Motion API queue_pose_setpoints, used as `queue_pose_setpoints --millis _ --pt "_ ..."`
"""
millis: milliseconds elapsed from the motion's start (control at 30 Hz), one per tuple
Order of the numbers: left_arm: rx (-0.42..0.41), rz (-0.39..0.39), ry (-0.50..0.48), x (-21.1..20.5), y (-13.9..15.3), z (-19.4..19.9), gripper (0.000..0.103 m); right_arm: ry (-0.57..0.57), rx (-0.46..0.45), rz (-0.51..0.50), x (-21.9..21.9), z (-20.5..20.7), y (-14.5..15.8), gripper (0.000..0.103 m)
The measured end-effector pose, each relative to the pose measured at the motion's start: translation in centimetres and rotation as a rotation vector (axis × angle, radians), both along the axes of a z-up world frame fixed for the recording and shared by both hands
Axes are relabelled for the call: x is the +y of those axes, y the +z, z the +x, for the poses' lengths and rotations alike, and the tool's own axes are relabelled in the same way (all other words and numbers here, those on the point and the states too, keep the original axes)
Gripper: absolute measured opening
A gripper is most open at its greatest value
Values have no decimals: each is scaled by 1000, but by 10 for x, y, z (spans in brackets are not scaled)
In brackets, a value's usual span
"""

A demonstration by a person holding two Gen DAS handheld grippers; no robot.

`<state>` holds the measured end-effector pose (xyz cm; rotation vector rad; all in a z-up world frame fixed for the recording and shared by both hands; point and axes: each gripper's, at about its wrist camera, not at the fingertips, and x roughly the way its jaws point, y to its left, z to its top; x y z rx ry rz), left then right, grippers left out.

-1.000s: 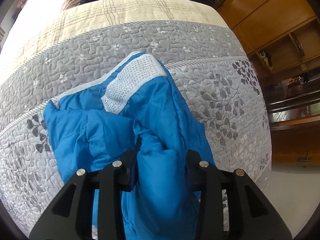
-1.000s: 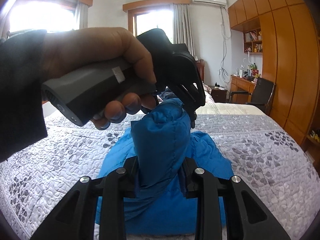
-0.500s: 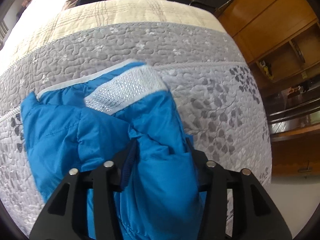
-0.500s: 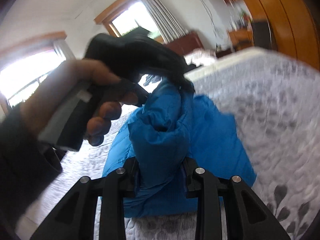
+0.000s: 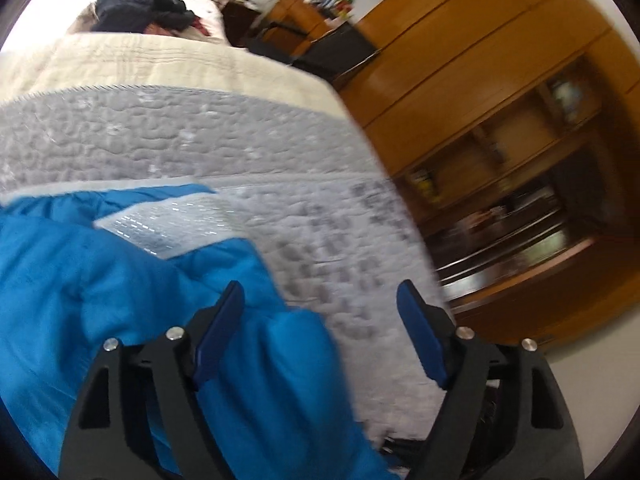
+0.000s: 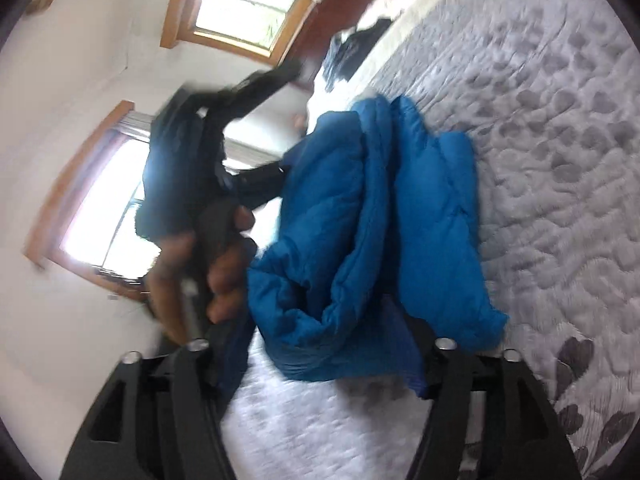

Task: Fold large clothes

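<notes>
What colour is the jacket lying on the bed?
Bright blue, with a silvery-white studded panel. The jacket shows best in the left wrist view.

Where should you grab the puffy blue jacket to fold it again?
Probably the loose corner of the jacket nearest the open right gripper, coming in from the bed's near edge. It sticks out thin and flat there, while the middle is bunched into a thick roll.

Both jaws spread wide — left gripper (image 5: 320, 304), right gripper (image 6: 320, 344) — a hand (image 6: 200, 264) gripping the left.
</notes>
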<state>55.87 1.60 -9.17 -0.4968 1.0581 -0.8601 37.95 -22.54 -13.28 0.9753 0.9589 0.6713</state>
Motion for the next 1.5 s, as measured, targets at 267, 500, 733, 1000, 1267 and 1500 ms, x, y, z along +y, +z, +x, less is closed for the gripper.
queue_pose_setpoints --millis 267,500,733,1000,1267,1500 --pt "-34 -54 -9 26 25 -16 78 145 153 3 9 82 -3 83" --pt "-92 -84 -51 61 49 -45 78 226 61 -183 24 93 29 23" --pt "-79 -176 -186 62 35 -89 77 133 -10 -131 -21 64 3 21" --pt "-24 -216 -358 29 -17 -122 75 74 35 -12 -54 49 -65 20" --pt "-26 -139 -325 27 -38 -118 68 85 10 -60 -67 63 -35 55" --pt "-95 -211 -406 9 -10 -154 71 85 -15 -130 -62 99 8 69"
